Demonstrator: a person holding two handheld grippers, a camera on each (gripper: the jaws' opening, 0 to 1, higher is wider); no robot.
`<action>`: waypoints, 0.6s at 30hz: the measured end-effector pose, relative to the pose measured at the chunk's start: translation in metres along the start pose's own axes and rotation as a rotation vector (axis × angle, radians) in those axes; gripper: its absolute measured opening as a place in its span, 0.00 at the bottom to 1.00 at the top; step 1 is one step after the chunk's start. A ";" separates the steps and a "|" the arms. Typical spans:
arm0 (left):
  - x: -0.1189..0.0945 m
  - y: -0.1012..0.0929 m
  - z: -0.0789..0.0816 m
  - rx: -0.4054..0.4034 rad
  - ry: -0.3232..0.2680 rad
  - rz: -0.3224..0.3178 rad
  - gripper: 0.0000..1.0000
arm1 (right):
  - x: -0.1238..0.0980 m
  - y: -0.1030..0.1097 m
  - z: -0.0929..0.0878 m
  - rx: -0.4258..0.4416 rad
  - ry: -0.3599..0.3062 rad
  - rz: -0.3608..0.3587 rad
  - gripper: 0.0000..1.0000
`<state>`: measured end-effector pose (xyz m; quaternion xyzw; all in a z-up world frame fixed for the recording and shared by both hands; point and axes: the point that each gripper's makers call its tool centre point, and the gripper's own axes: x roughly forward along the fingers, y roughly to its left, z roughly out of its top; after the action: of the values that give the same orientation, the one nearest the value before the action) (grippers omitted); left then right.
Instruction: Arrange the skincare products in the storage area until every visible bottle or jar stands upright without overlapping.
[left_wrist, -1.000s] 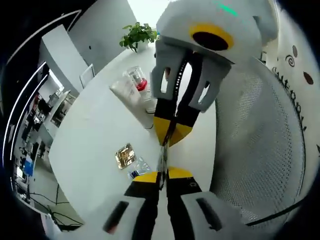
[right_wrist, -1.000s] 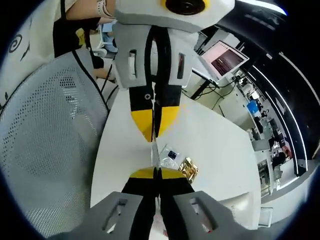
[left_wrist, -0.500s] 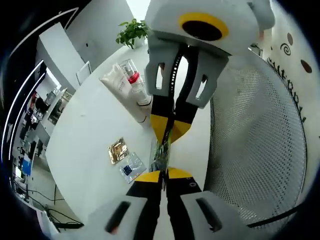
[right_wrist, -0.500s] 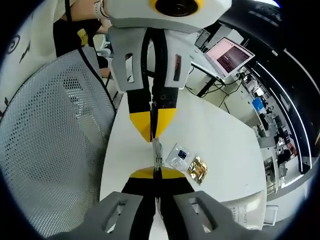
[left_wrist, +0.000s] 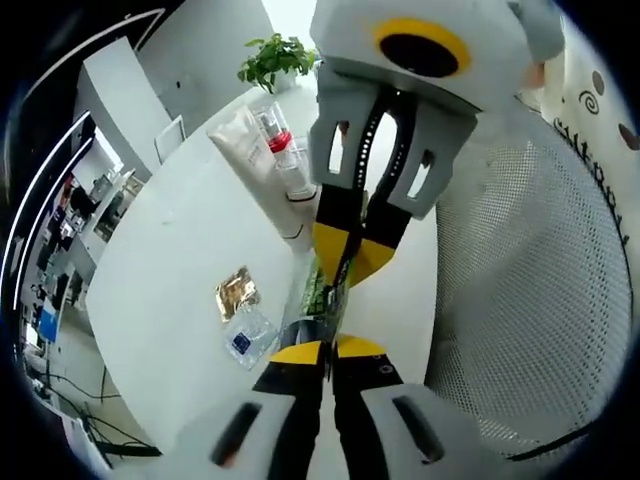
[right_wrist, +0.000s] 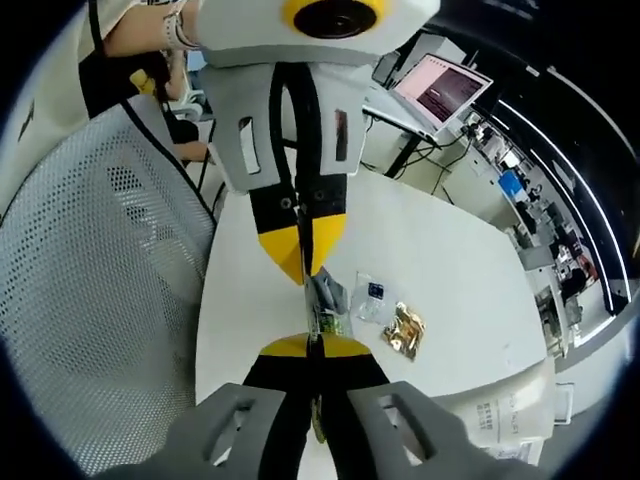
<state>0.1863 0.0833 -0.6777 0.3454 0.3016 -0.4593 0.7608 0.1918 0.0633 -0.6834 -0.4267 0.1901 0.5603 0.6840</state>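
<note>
White round table (left_wrist: 170, 290) in an office; desks and screens along the far left of the left gripper view, potted plant (left_wrist: 275, 55) at the table's far end. On the table, left to right in that view: gold foil sachet (left_wrist: 235, 293), clear sachet with a dark blue square (left_wrist: 245, 340) just beside it, then a white tube (left_wrist: 255, 160) lying flat and a clear bottle with a red part (left_wrist: 275, 130) by it. White mesh chair back (left_wrist: 520, 290) on the right.

Left gripper (left_wrist: 322, 350) jaws pressed together on a thin green-printed sachet (left_wrist: 322, 295). Right gripper (left_wrist: 350, 270) comes in from above, jaws also closed on the same sachet at its other end. Sachet is held above the table, seen edge-on, long axis running between the two grippers.

Right gripper view: mesh chair back (right_wrist: 90, 300) left, left gripper (right_wrist: 305, 265) and right gripper (right_wrist: 312, 345) pinching the sachet (right_wrist: 322, 305) between them, clear sachet (right_wrist: 373, 297) and gold foil sachet (right_wrist: 405, 330) on the table (right_wrist: 460, 260), white box with print (right_wrist: 490, 410) at lower right. Laptop (right_wrist: 440, 90) behind; a person's hand (right_wrist: 150, 30) at top left.
</note>
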 end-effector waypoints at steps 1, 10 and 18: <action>0.001 0.001 0.000 -0.002 -0.001 -0.002 0.00 | 0.000 -0.001 -0.001 0.013 0.000 0.000 0.02; 0.013 0.018 0.000 0.003 0.006 0.010 0.00 | 0.008 -0.016 -0.008 0.071 0.006 -0.035 0.02; 0.023 0.031 -0.001 -0.001 0.009 0.011 0.00 | 0.015 -0.026 -0.014 0.103 0.010 -0.066 0.02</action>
<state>0.2238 0.0838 -0.6885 0.3489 0.3032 -0.4533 0.7621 0.2236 0.0608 -0.6922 -0.3998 0.2079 0.5247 0.7222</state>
